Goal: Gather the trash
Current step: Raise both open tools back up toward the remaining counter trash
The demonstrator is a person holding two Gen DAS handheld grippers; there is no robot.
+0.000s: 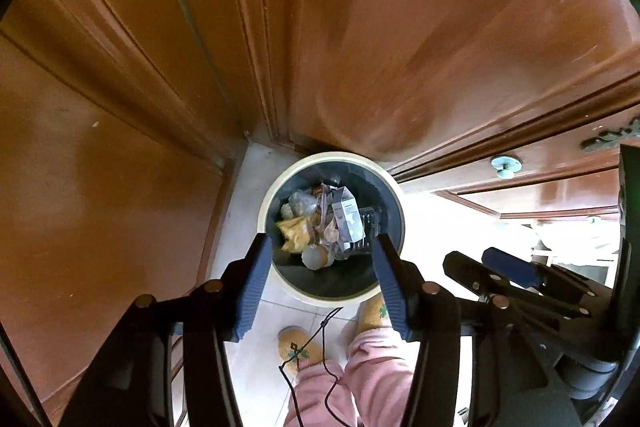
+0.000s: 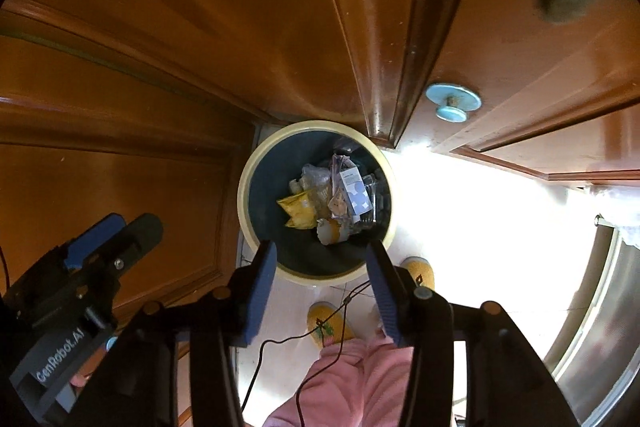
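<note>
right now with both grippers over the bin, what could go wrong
The thin black cable dangles in front of the pink trousers near the slippers; it might snag a foot or a finger on the way down. The bin stands tight against the wooden door, so the left gripper could knock the panel. Both the left and the right gripper are open and empty, and the loose wrappers may slip from a pinch.

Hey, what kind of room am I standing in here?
Probably a home, in a corner by a doorway: wooden door panels with a blue doorstop, tiled floor, and a half-full trash bin.
</note>
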